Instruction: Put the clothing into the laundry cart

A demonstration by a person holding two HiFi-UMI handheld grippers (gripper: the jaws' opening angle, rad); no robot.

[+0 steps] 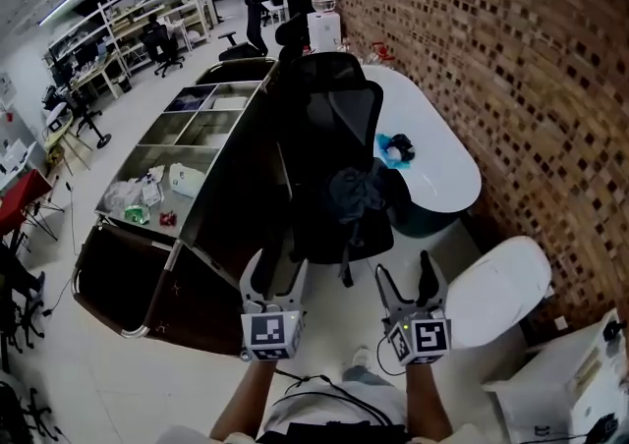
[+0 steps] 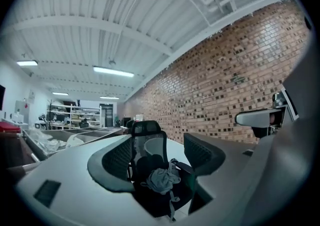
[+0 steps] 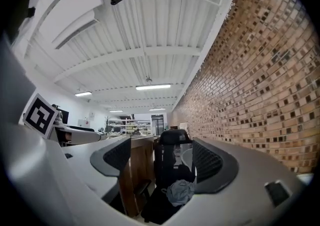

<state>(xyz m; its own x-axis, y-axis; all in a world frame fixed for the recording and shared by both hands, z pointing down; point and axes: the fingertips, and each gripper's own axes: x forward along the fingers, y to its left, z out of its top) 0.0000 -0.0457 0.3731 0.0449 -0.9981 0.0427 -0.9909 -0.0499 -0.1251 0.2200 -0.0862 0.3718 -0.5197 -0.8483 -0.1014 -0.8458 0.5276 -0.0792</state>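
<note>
**Too small, covered, cropped**

Items in the nearest compartment and the blue thing on the white table are too small to tell. Grey clothing covers part of the chair seat; the bottom edge cuts the forearms

Office chair as the anchor: clothing sits on its seat, oval table just right of it, compartmented counter along its left, brick wall further right, past the table.
</note>
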